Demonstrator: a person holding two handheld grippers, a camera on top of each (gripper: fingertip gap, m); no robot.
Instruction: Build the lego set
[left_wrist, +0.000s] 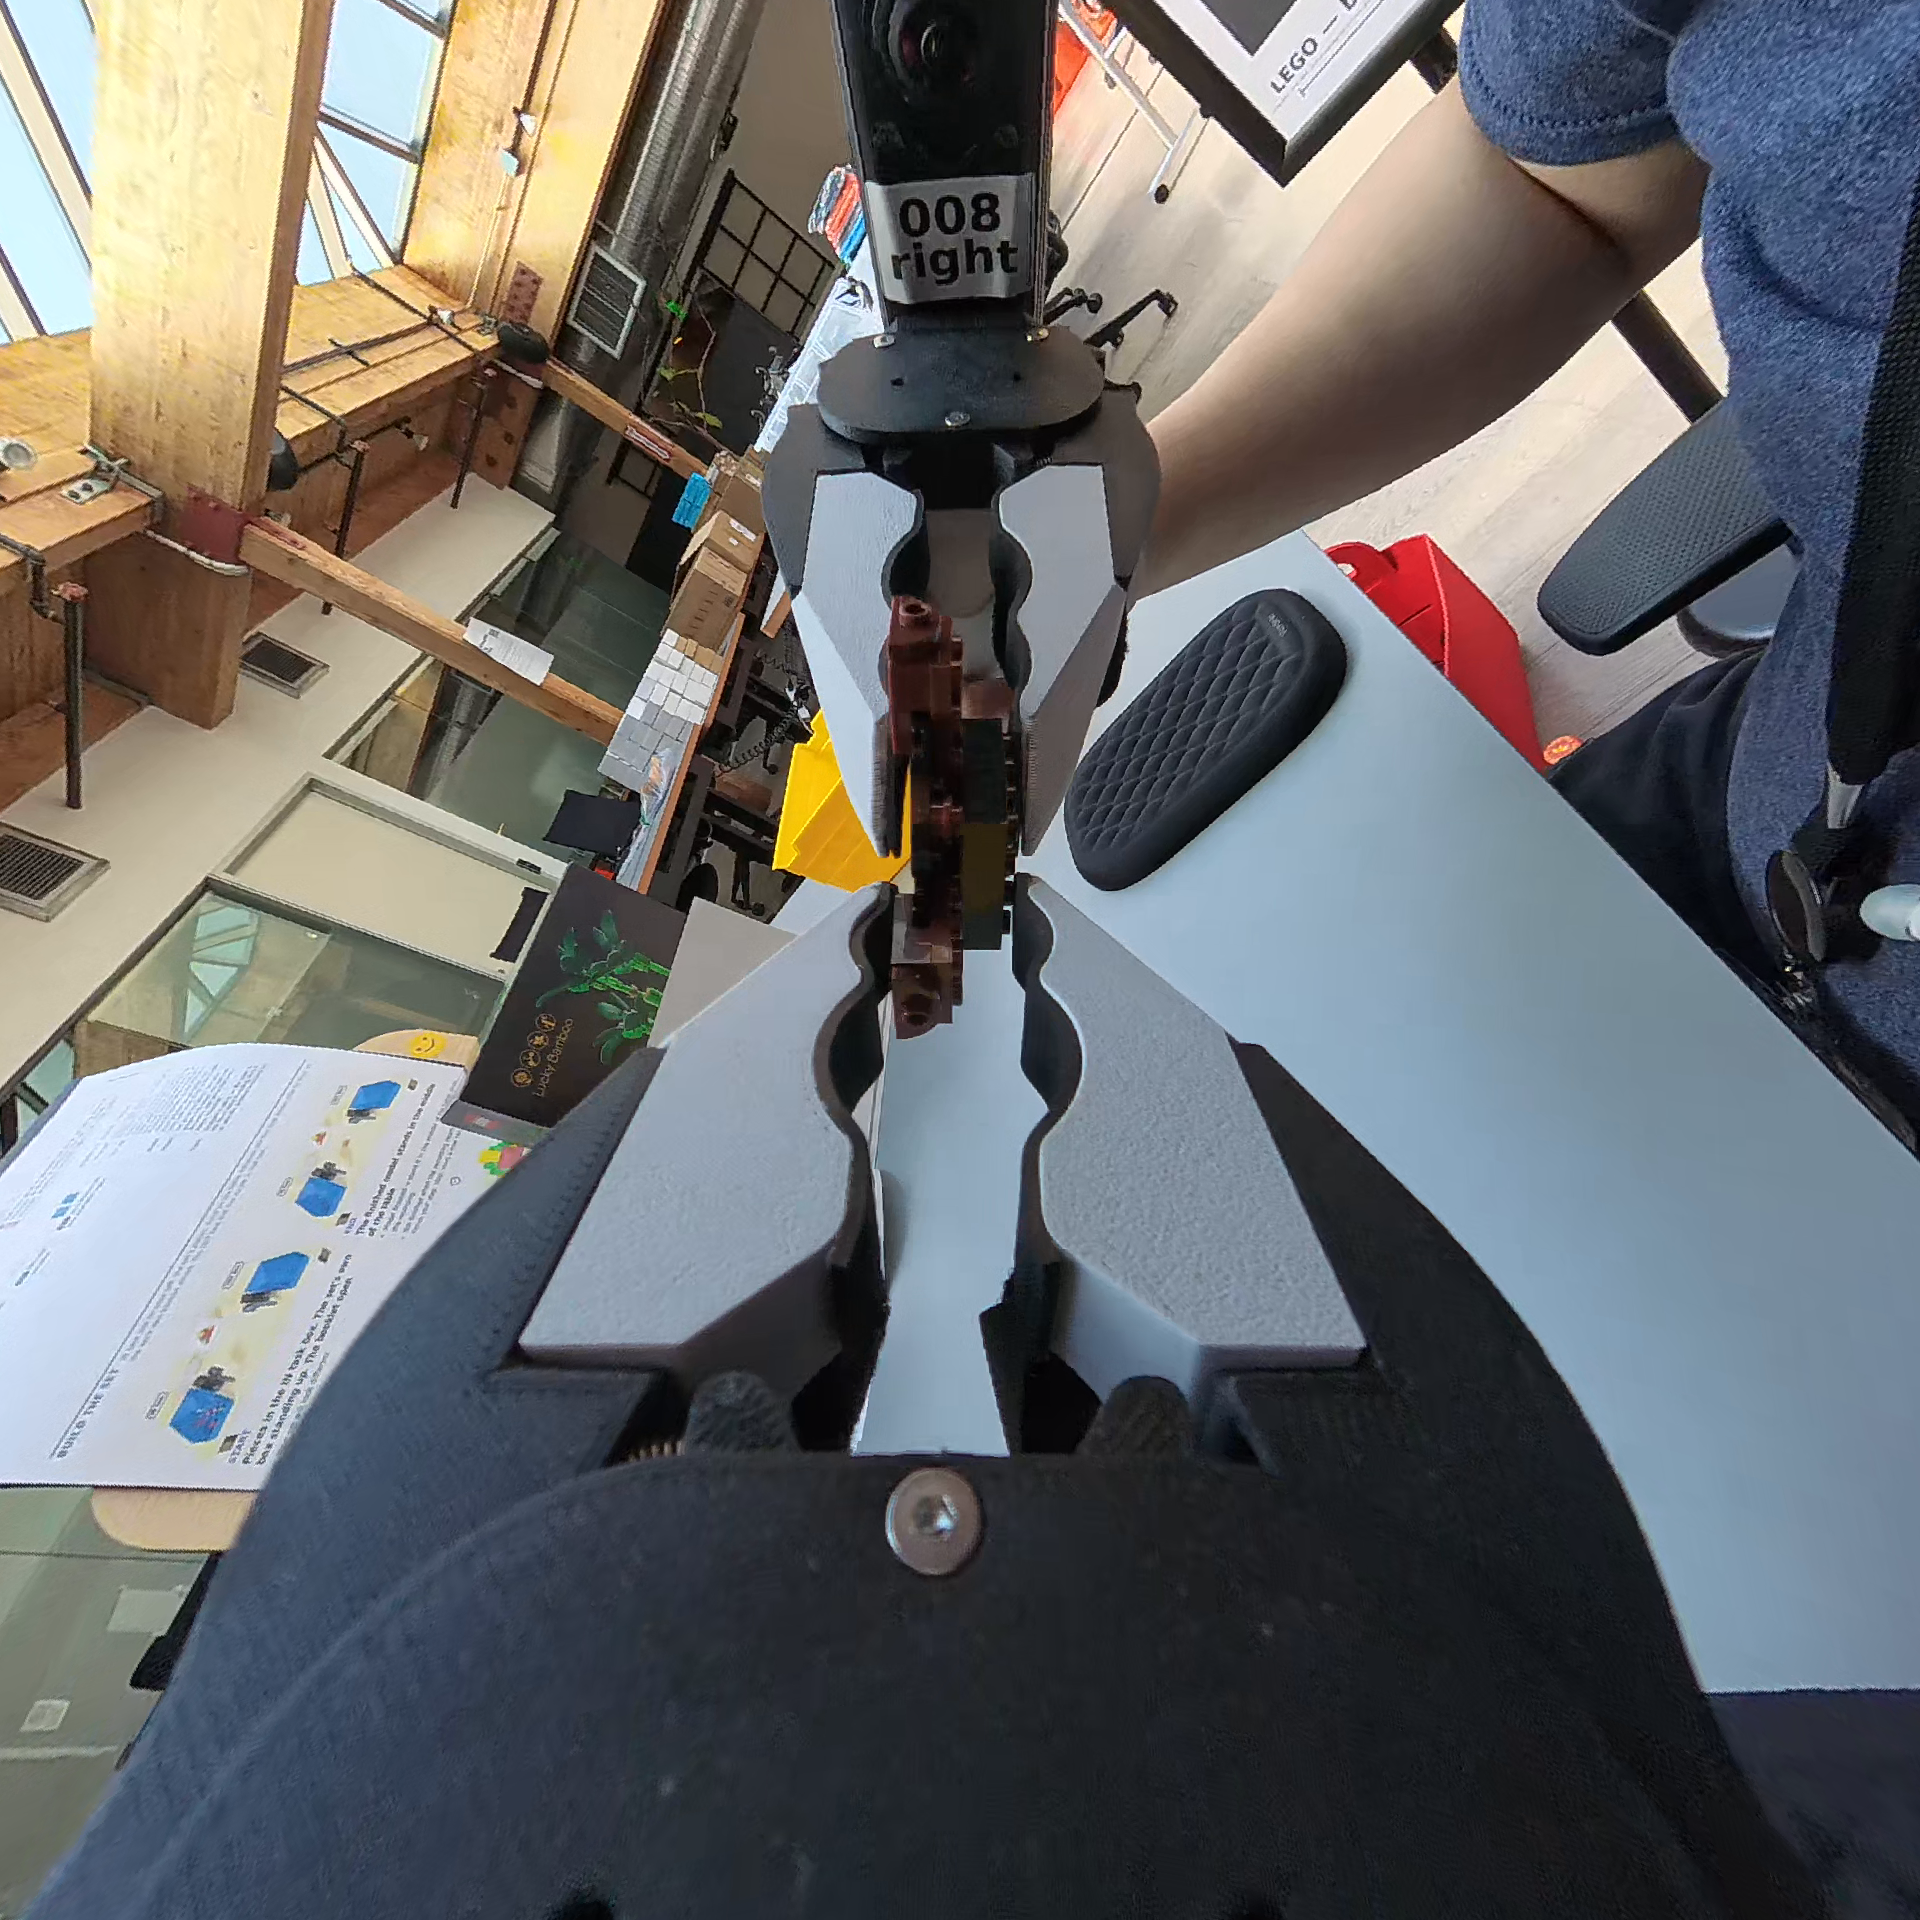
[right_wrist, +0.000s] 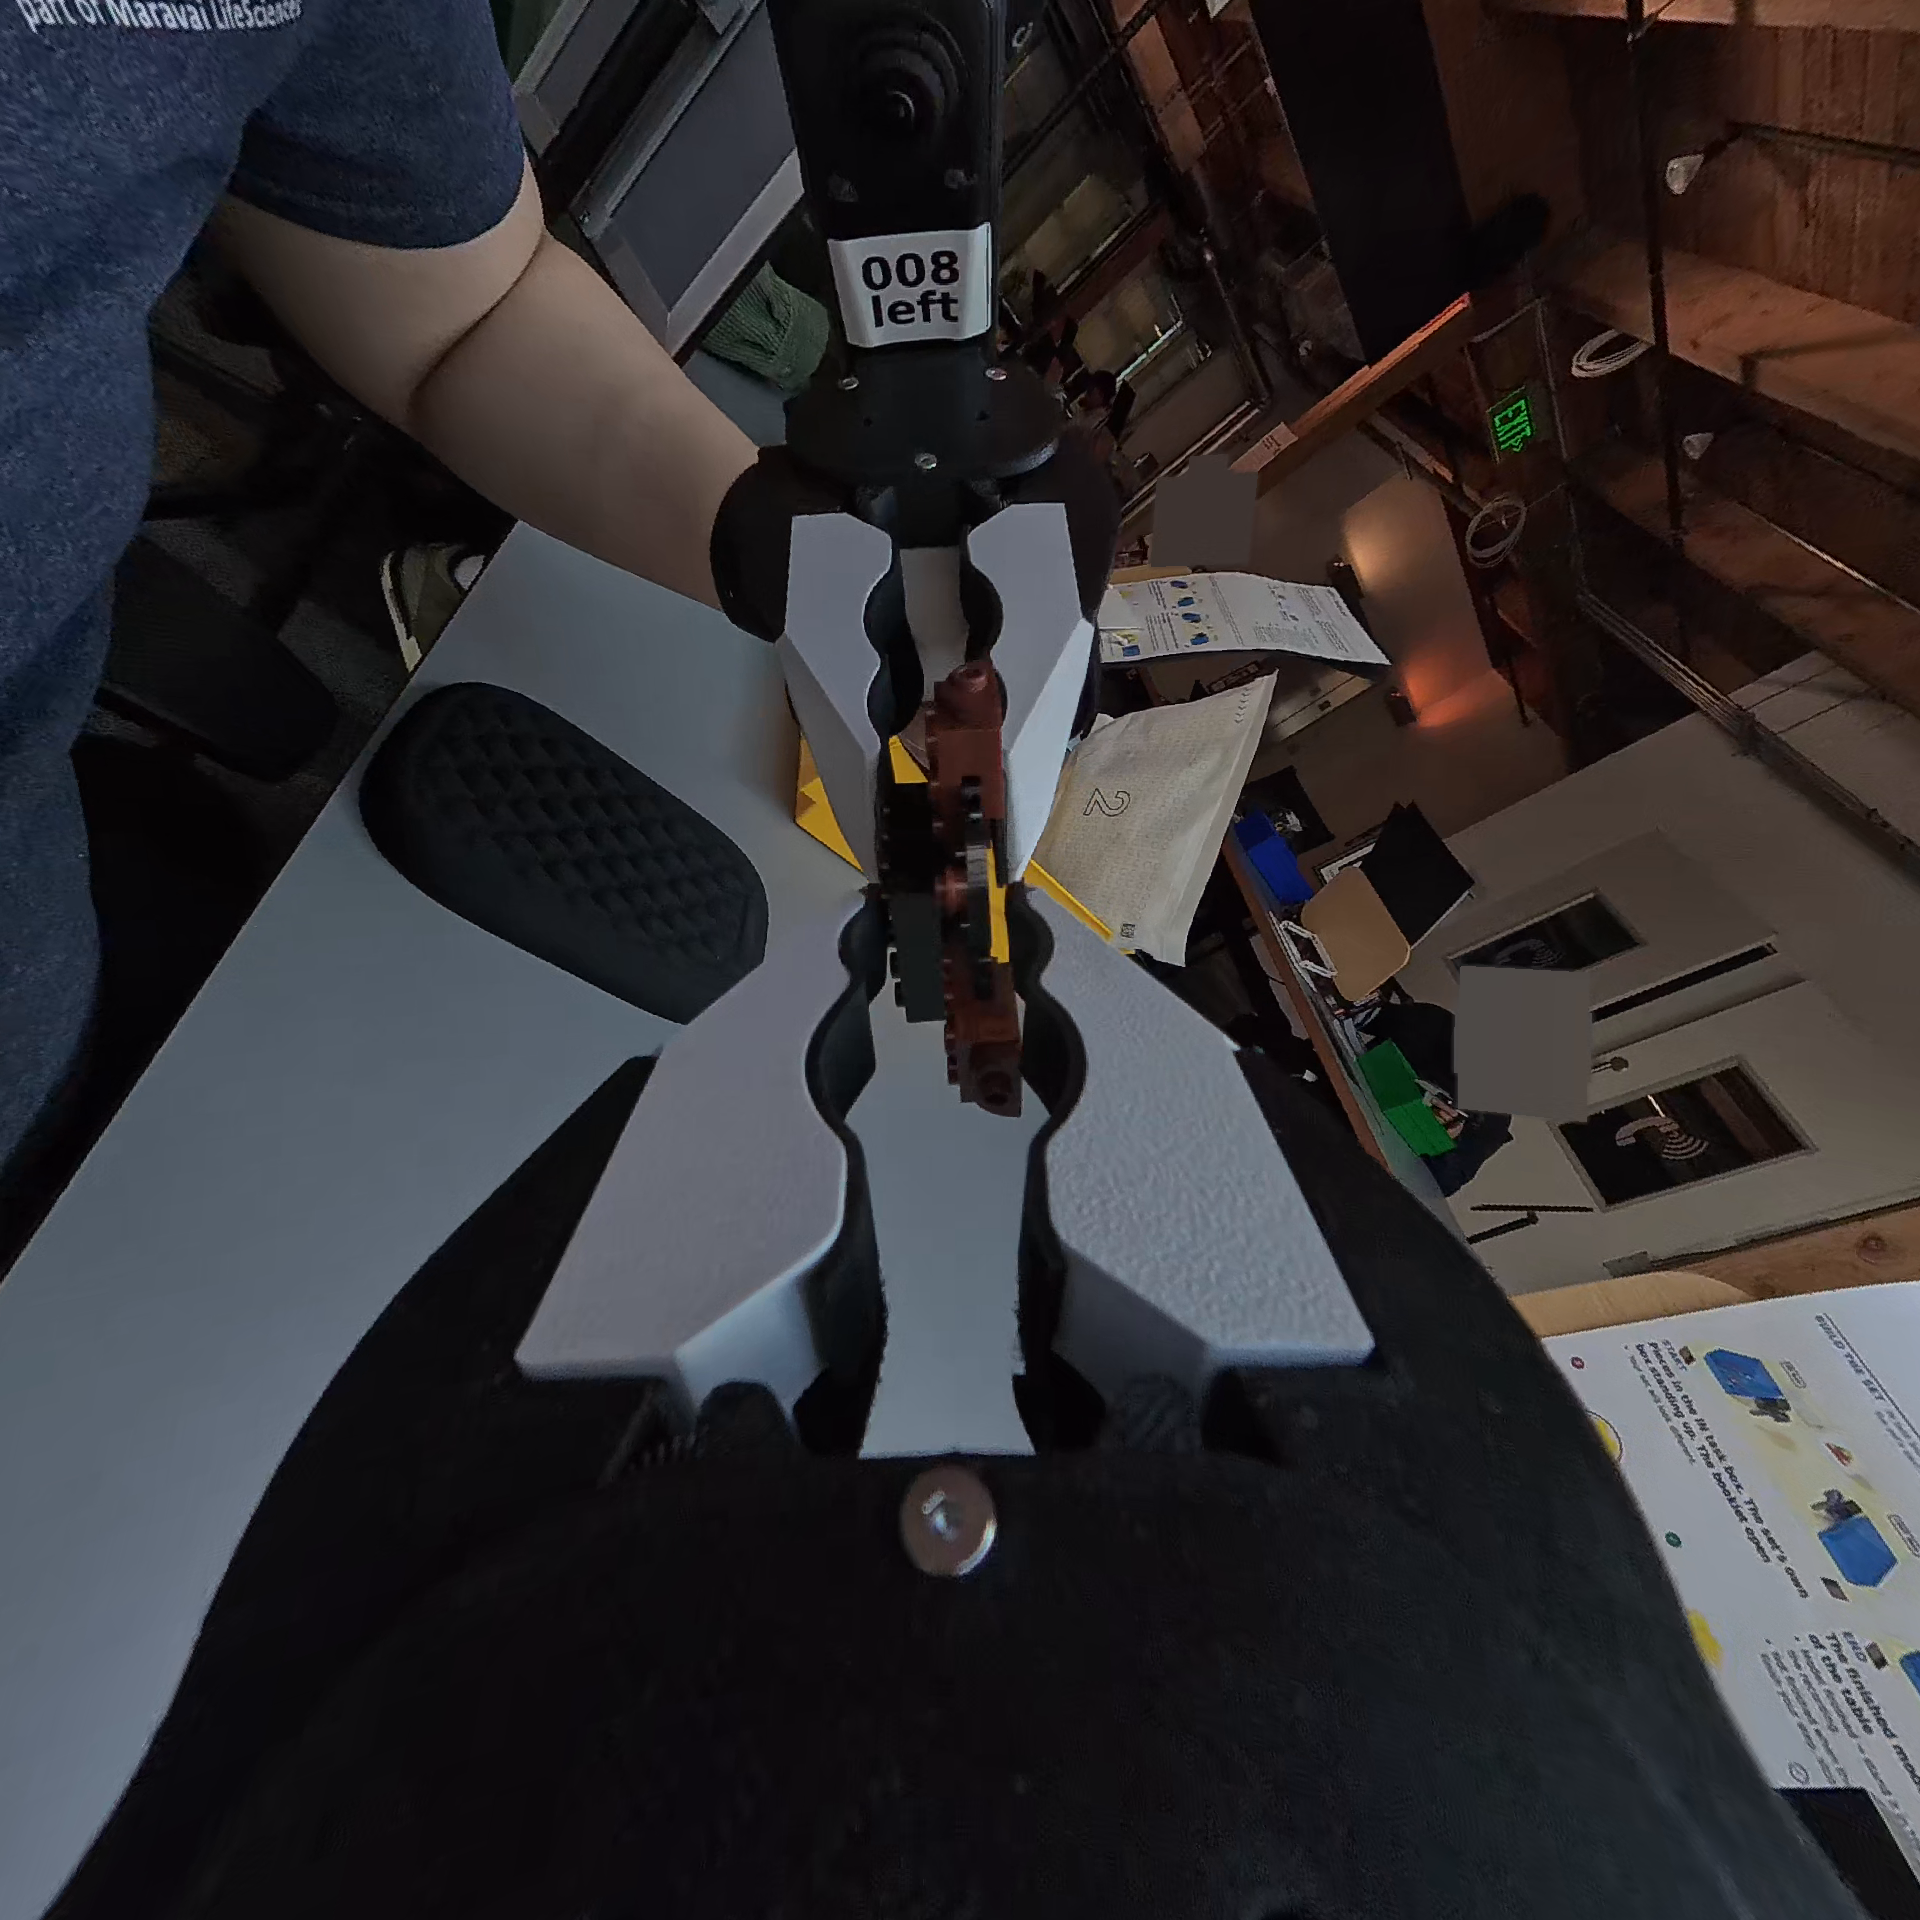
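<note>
White bench (left_wrist: 1403, 1039), timber-beamed workshop behind. From left: instruction sheet (left_wrist: 197, 1247), then my left hand-held gripper (left_wrist: 956, 894) and right hand-held gripper (right_wrist: 940, 904) tip to tip above the bench, both pinching one brown-and-black lego build (left_wrist: 935, 821) from opposite ends; black pad (left_wrist: 1205, 738) at right.

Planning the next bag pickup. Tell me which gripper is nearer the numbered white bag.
Left, apparently. The white bag sits just beside the left gripper; the right gripper ends short of it.
</note>
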